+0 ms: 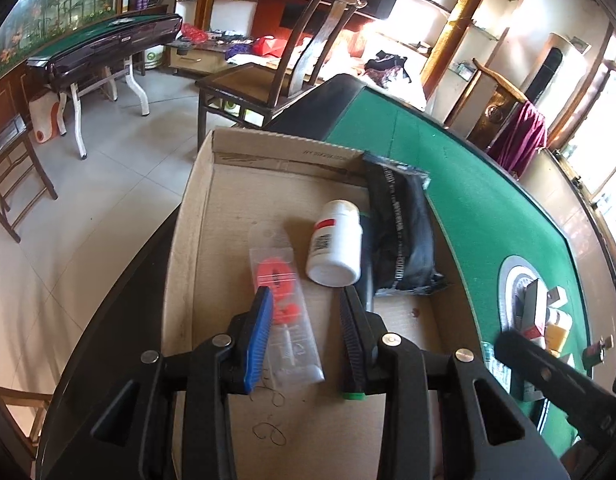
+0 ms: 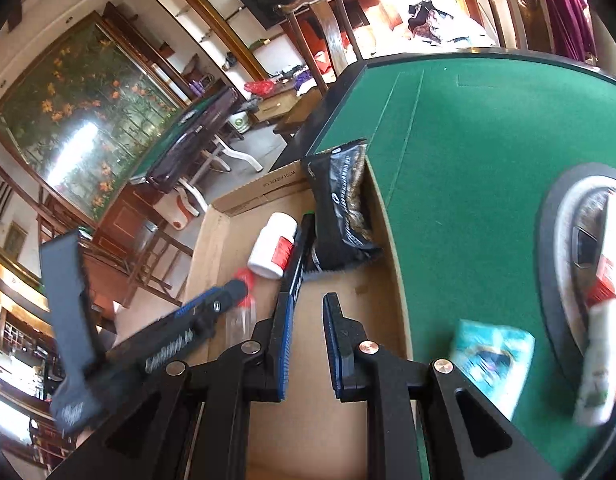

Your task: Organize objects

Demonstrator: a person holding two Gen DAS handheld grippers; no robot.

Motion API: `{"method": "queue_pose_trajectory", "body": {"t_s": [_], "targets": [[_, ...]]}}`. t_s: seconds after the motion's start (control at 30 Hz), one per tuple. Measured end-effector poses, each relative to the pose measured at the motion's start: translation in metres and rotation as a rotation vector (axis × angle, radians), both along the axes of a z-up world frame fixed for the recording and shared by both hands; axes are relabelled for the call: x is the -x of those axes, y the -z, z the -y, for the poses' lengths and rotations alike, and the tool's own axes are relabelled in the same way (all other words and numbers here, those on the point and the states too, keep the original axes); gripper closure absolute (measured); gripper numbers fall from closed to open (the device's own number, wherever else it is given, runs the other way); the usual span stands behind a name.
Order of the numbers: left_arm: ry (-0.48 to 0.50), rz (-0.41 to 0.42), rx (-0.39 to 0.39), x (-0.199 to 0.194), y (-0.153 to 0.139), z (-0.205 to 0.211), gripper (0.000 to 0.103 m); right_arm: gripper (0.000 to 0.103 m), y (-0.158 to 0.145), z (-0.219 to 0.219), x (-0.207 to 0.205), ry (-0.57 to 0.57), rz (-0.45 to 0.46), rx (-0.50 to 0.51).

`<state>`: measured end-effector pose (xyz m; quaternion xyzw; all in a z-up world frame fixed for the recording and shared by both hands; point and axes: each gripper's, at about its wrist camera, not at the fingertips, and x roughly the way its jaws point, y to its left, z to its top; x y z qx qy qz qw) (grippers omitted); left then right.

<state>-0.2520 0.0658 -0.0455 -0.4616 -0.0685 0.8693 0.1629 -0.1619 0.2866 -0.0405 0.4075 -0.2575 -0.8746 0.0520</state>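
A shallow cardboard box (image 1: pixel 196 216) sits at the edge of the green table (image 1: pixel 479 184). In it lie a white pill bottle (image 1: pixel 336 242), a clear packet with orange pieces (image 1: pixel 282 304) and a black snack bag (image 1: pixel 403 232). My left gripper (image 1: pixel 306 300) is open and empty, low over the clear packet. My right gripper (image 2: pixel 308 312) is open and empty over the box floor; the bottle (image 2: pixel 272 245), black bag (image 2: pixel 341 208) and a long black item (image 2: pixel 298 258) lie ahead of it. The left gripper shows in the right wrist view (image 2: pixel 244 286).
A round centre panel (image 1: pixel 511 280) on the table holds small boxes and bottles (image 1: pixel 547 316). A pale blue packet (image 2: pixel 493 360) lies on the felt to my right. A wooden chair (image 1: pixel 268 76) and another green table (image 1: pixel 100 48) stand beyond the edge.
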Motion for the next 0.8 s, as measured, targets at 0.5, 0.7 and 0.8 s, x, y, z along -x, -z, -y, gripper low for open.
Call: {"method": "queue_pose_trajectory", "body": {"t_s": [0.5, 0.7, 0.8], "targets": [[0.196, -0.080, -0.058, -0.037, -0.022, -0.052, 0.062, 0.079, 0.019, -0.073, -0.099, 0.106, -0.007, 0.105], [0.369, -0.070, -0.057, -0.069, -0.022, -0.105, 0.060, 0.078, 0.017, -0.100, -0.130, 0.154, -0.019, 0.126], [0.434, -0.063, 0.013, -0.087, -0.014, -0.135, 0.056, 0.067, 0.016, -0.118, -0.152, 0.199, -0.031, 0.144]]}}
